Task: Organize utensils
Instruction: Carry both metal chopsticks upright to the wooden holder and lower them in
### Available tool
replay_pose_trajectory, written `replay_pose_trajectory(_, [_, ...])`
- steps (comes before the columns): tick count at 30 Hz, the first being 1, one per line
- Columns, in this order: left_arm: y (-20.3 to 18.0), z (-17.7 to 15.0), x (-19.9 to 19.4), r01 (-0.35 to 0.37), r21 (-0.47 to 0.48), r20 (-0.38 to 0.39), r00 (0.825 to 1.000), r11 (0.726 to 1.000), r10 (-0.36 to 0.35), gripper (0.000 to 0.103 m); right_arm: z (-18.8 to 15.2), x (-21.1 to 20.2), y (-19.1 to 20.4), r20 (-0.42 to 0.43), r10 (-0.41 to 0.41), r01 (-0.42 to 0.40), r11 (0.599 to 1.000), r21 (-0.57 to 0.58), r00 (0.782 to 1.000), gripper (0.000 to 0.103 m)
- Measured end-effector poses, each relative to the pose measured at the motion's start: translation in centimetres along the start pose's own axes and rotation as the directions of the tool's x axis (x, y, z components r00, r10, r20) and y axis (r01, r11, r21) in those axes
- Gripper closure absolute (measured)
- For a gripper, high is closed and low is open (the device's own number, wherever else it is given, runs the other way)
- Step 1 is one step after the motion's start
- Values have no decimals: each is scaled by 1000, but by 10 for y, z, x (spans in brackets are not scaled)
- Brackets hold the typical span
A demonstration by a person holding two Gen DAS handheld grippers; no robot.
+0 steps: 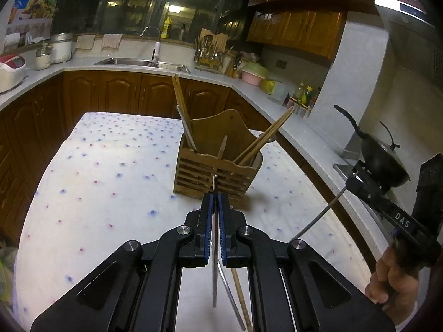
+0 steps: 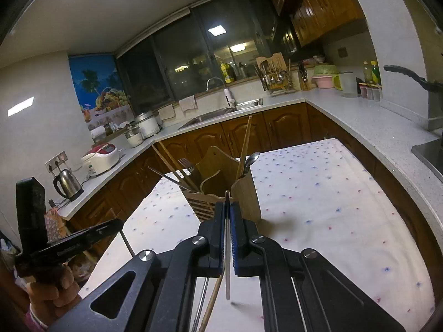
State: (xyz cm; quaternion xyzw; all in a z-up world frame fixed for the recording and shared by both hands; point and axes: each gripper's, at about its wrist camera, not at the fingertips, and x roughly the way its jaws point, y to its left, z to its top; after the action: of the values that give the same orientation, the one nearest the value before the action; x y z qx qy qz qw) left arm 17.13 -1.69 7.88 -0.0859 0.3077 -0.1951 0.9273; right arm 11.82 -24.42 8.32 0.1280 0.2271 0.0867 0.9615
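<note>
We hold a thin metal utensil (image 1: 215,193) clamped in the left gripper (image 1: 215,193) and another thin metal utensil (image 2: 227,221) in the right gripper (image 2: 227,203), each running along its fingers, with the slatted wooden utensil holder (image 1: 213,174) straight ahead, nearer the left.

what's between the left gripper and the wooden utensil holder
Only bare dotted tablecloth, seen in the left wrist view. The left gripper, shut on a thin metal utensil, sits just short of the wooden holder.
</note>
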Motion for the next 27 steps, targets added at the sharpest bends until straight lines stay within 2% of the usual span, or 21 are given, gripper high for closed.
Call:
replay_pose_trajectory(17, [-1, 22, -2, -7, -2, 50, 999, 1000, 7, 99, 9, 0, -3, 25, 4, -4, 1000, 4, 1000, 99])
replay_pose_trajectory(27, [-9, 59, -7, -8, 14, 133, 991, 1000, 6, 99, 43, -1, -1, 97, 16, -16, 1000, -1, 995, 99])
